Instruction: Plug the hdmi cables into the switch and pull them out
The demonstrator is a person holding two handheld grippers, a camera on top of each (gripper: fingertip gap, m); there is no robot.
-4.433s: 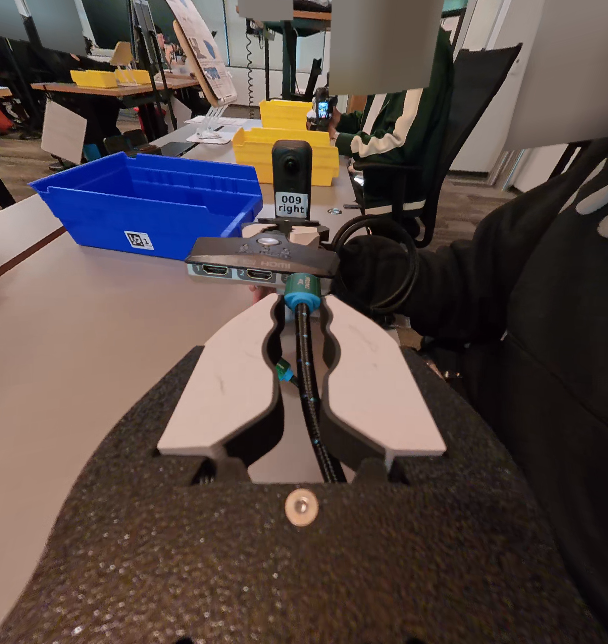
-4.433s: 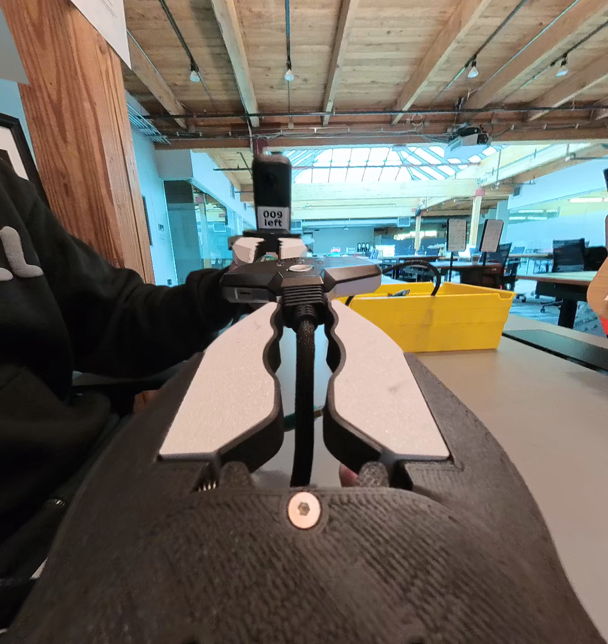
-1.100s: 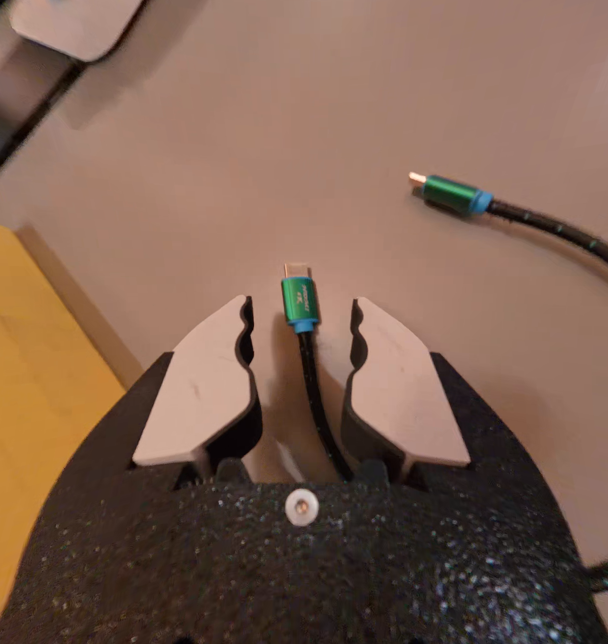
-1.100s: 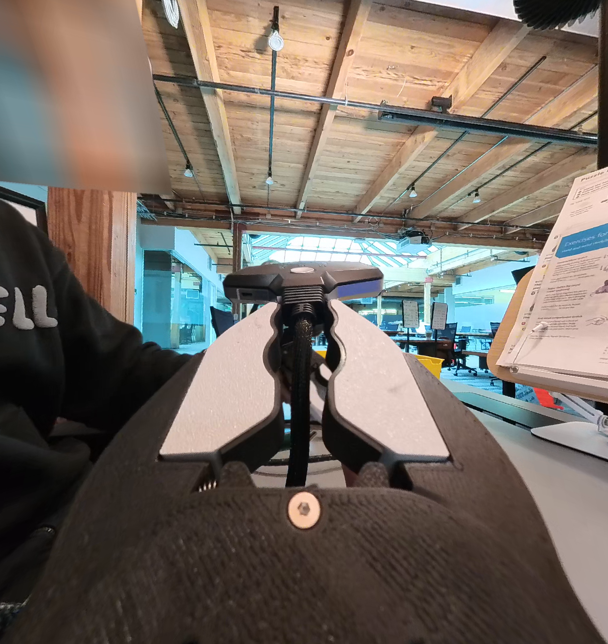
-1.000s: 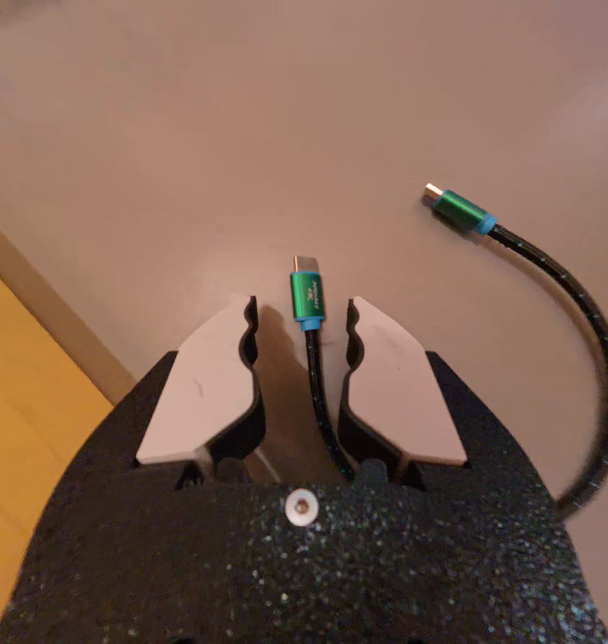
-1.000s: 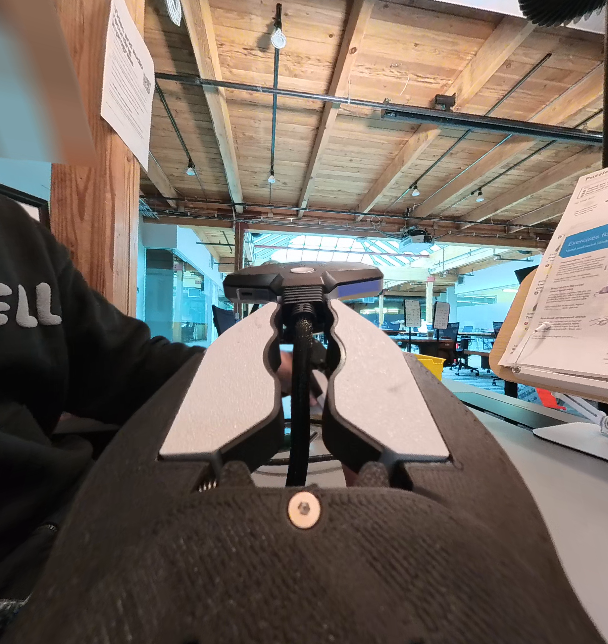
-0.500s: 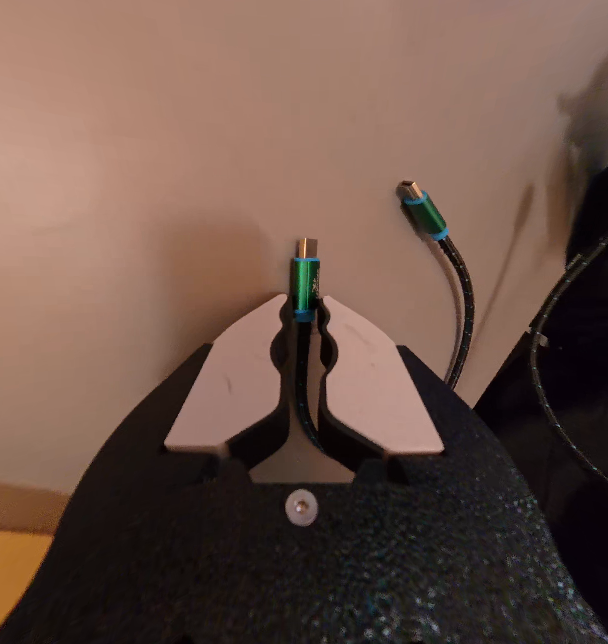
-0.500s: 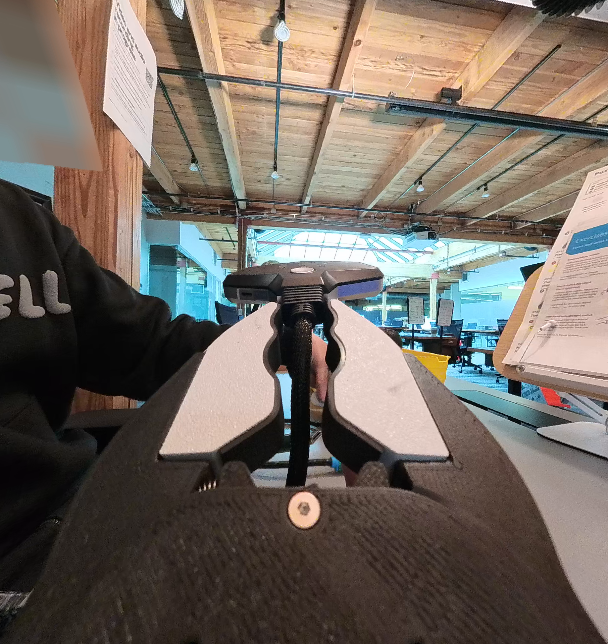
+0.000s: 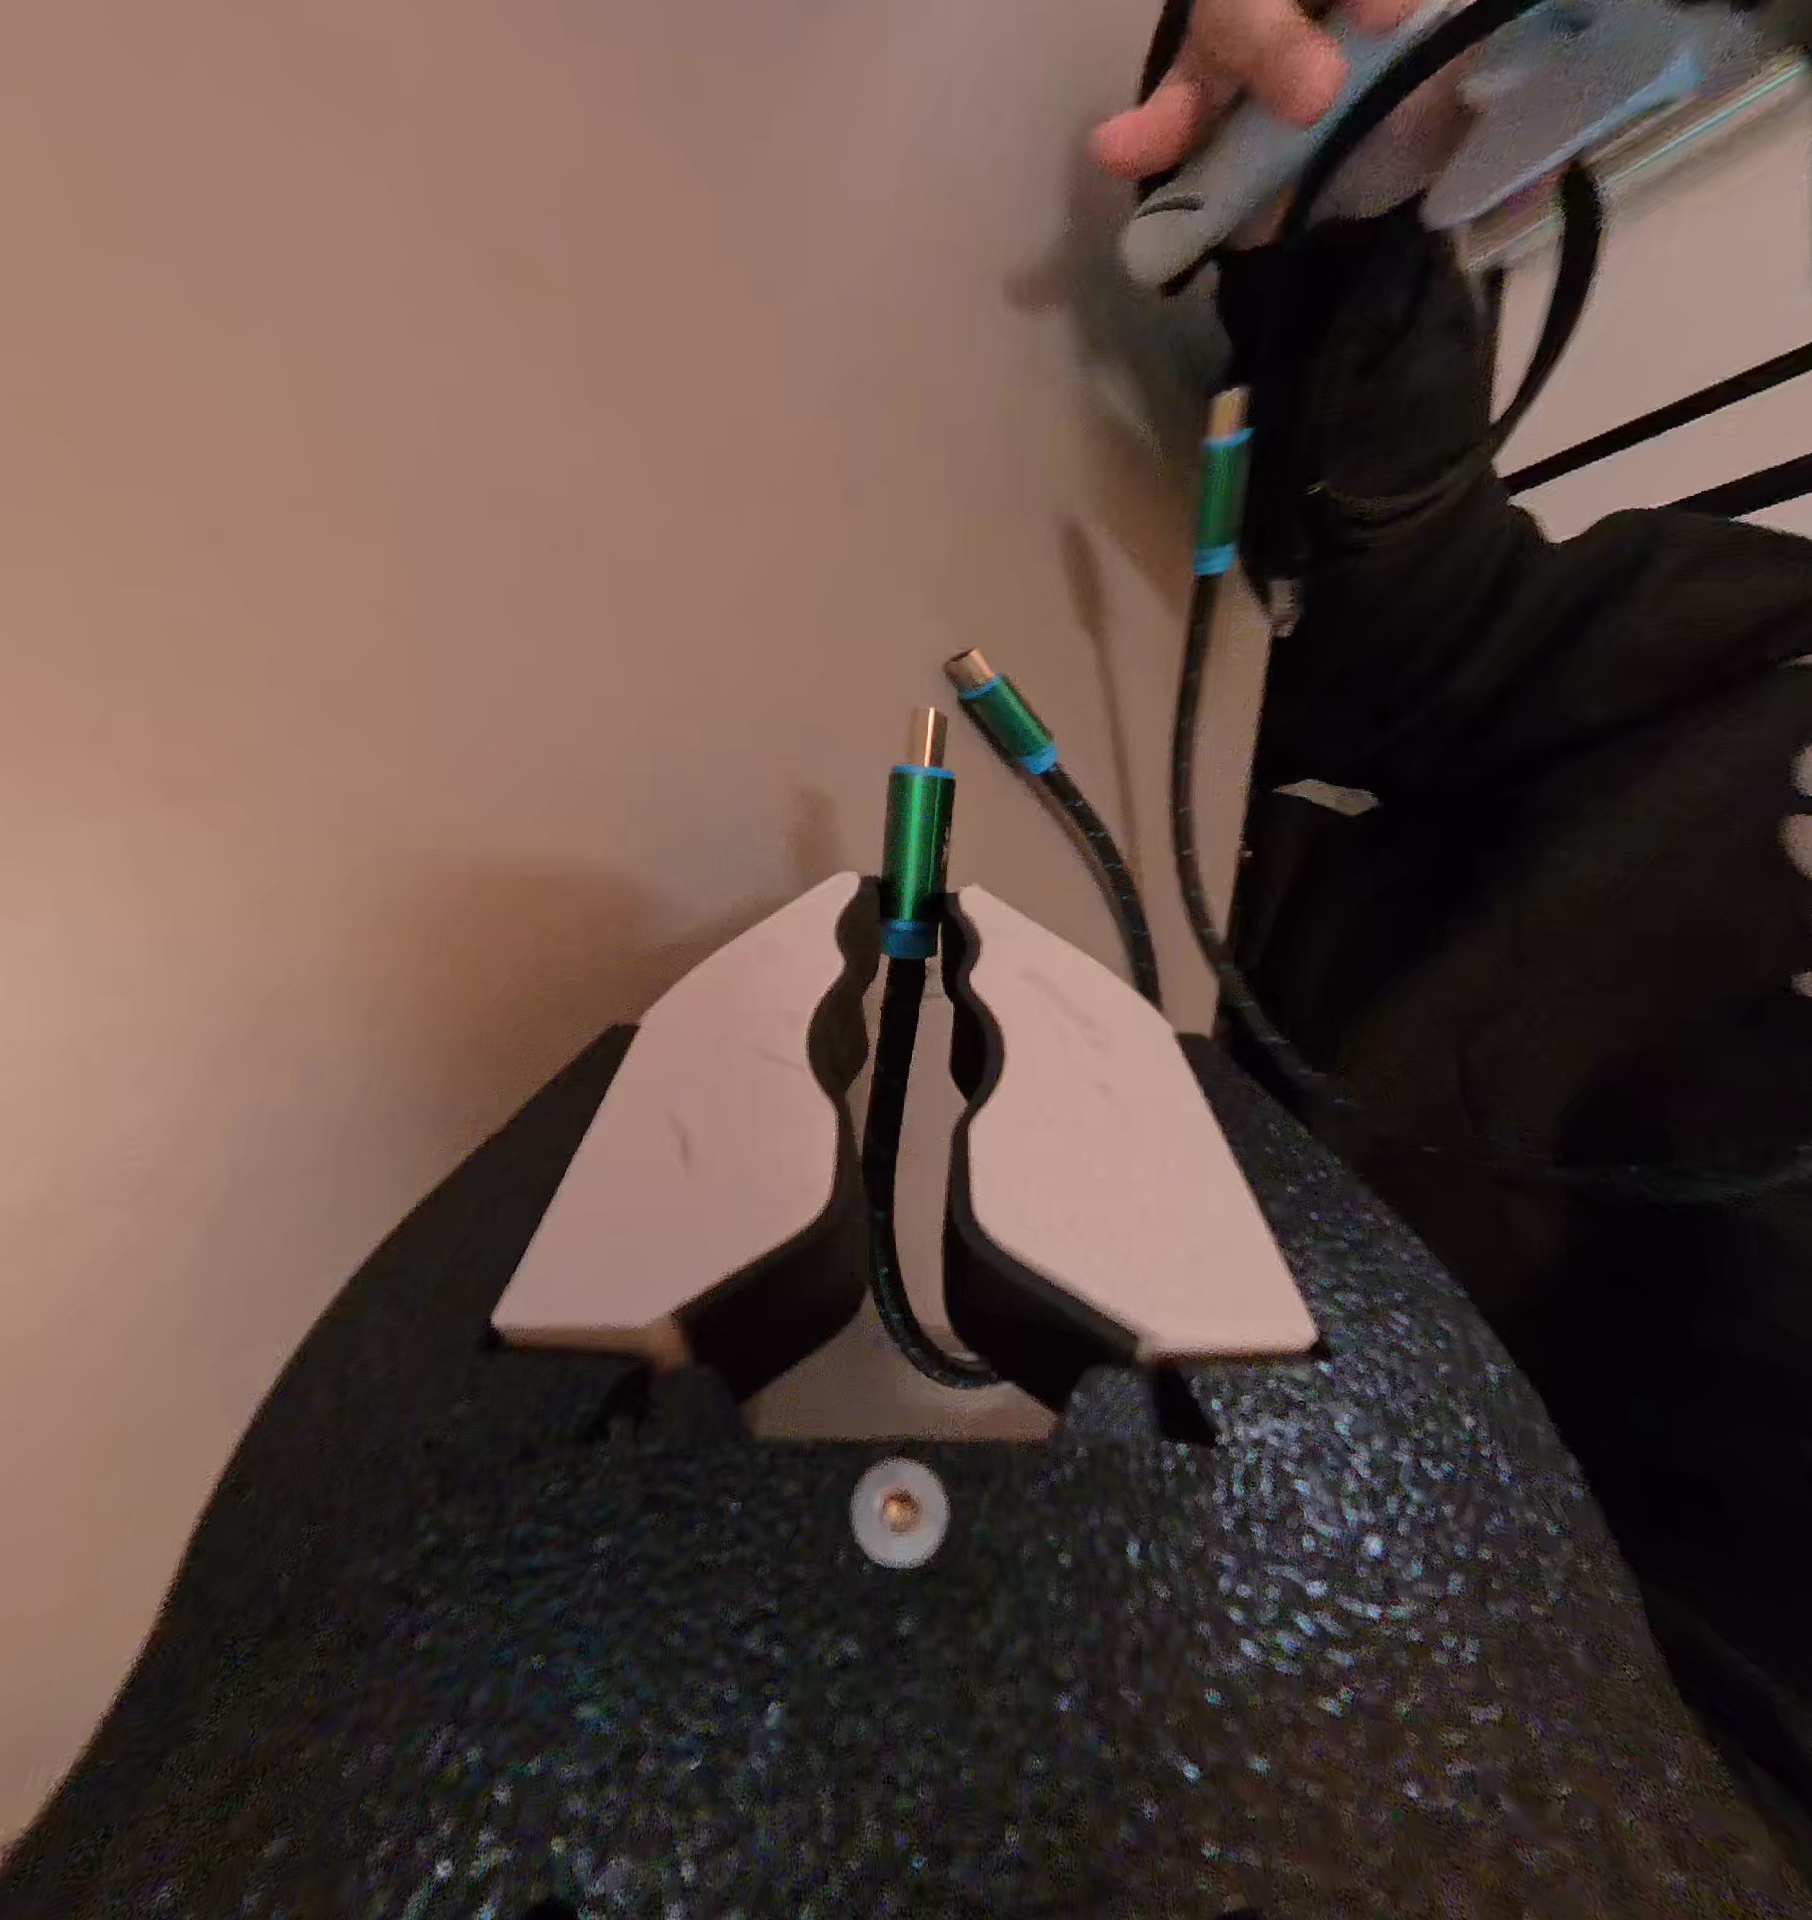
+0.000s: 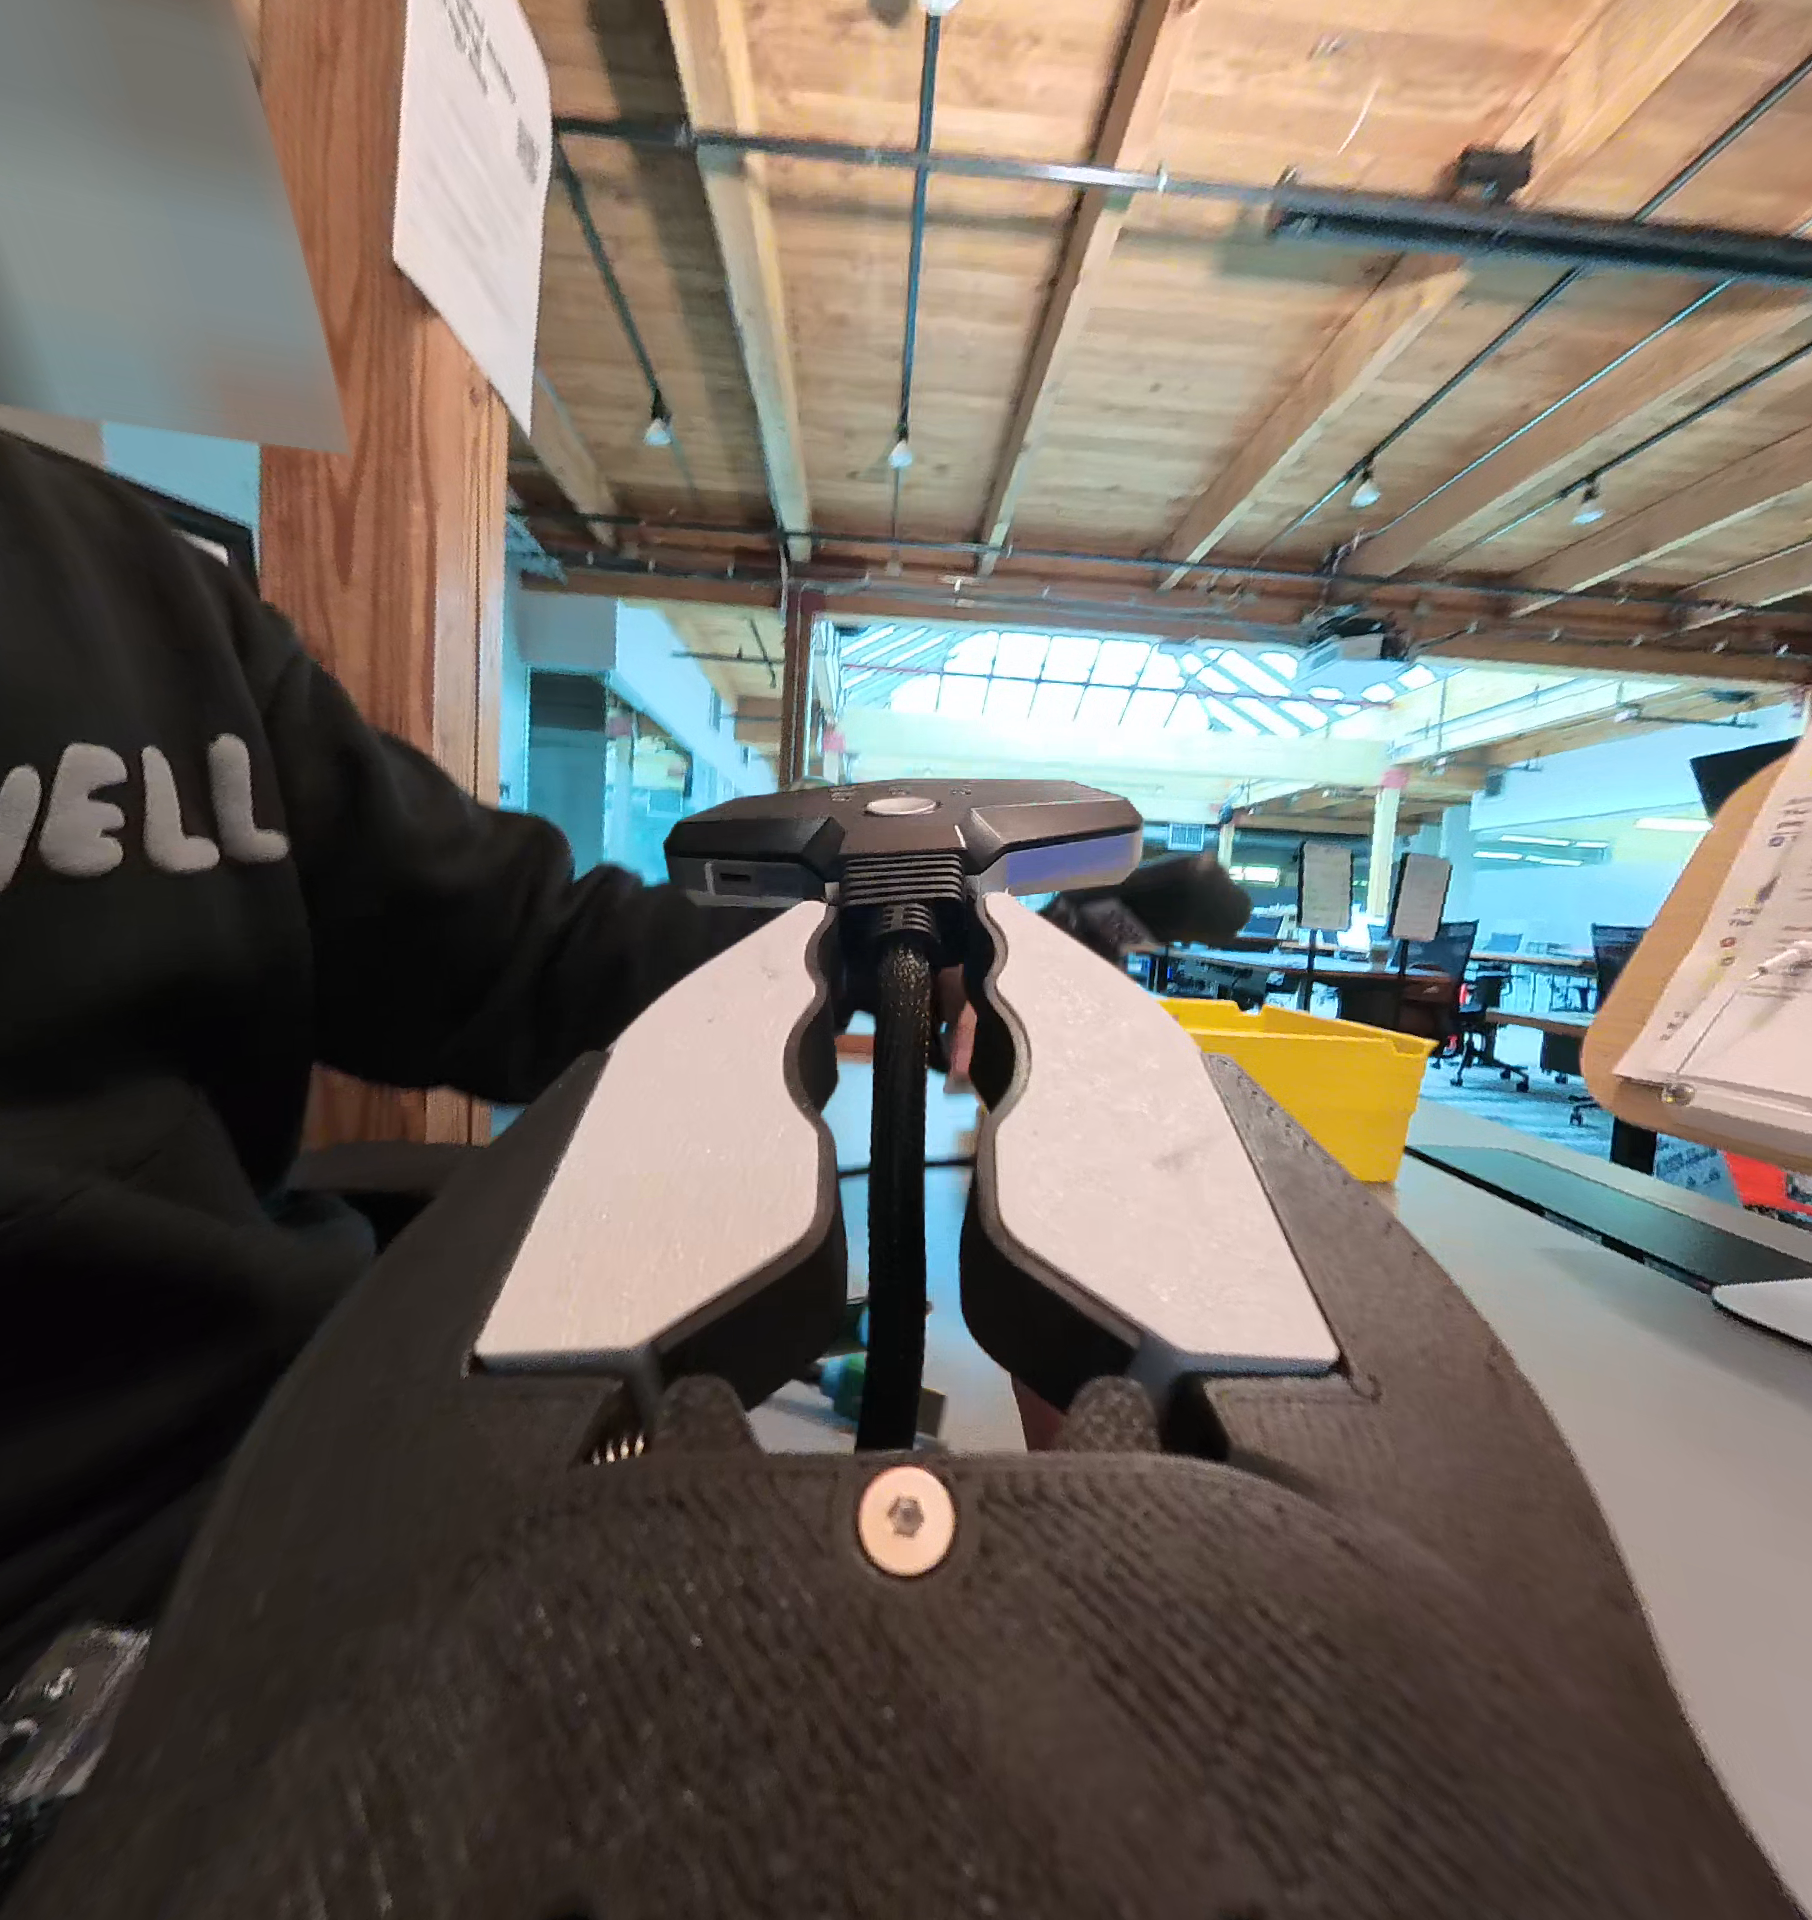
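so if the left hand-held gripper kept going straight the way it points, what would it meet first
Probably the bare table. The left hand-held gripper, shut on a green hdmi plug, points down at it; nothing else shows ahead. The plug tip would touch first, though depth is unclear.

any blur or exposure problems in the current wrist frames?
Left wrist view: dim and warm-tinted; the hand and right gripper at top right are motion-smeared, while the green plug in the left gripper is sharp. Right wrist view: switch sharp, skylight blown out, wide-angle bending at edges.

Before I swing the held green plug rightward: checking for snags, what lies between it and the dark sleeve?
Left wrist view: two loose green plugs, one on the beige table, another dangling.
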